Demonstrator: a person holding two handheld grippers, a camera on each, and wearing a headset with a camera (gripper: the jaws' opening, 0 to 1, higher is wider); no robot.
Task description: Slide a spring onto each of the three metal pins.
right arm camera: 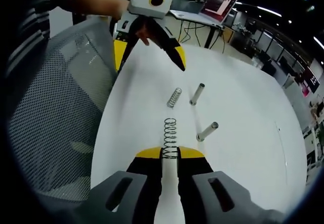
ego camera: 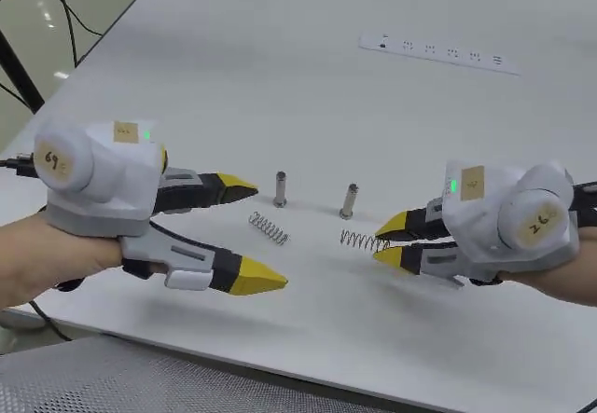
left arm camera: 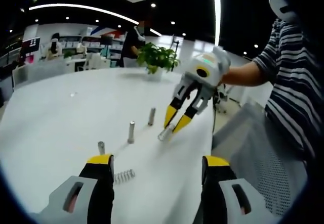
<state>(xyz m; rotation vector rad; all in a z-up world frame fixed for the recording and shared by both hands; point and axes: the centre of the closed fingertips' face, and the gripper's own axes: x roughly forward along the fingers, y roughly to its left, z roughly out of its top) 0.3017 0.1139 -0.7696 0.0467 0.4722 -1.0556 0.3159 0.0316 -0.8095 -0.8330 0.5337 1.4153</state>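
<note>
Right tongs (right arm camera: pixel 170 152) grip one of two springs (right arm camera: pixel 170 132); left tongs (left arm camera: pixel 158 159) gape wide; three pins (left arm camera: pixel 131 132) stand.

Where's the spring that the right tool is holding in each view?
Head view: spring right of centre, in the right tool.
Left gripper view: spring mid-picture, at the right tool's tips.
Right gripper view: spring low centre, sticking out between the yellow tips.
Shared landmark: the loose spring lying near the pins.

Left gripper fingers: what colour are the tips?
Yellow, over black fingers on the left gripper; clearest in the head view.
</note>
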